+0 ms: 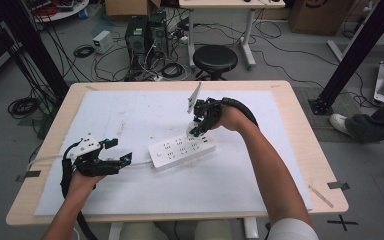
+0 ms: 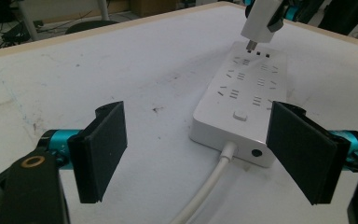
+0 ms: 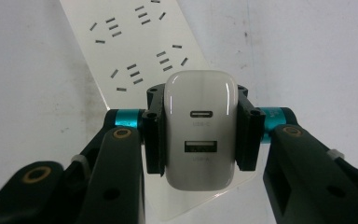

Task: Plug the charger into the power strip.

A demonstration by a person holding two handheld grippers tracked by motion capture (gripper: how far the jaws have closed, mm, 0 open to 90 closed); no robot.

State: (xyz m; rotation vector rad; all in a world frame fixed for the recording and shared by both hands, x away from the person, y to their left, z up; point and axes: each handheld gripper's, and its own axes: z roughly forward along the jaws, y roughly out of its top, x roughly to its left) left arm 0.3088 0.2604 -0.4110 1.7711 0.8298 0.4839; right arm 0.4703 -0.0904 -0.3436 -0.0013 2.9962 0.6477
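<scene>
White charger (image 3: 200, 128) clenched in right gripper (image 1: 196, 131), prongs over power strip (image 1: 181, 149) at frame centre; left gripper (image 2: 196, 151) released astride cord end. Next: align, press down.

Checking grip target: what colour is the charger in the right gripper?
White charger, clearest in the right gripper view.

A light wooden table (image 1: 300, 125) carries a white sheet (image 1: 130, 110) covering most of its top. On the sheet, just toward 4 o'clock from centre, lies a white power strip (image 1: 180, 150), its cable (image 1: 139, 162) trailing toward 9 o'clock
</scene>
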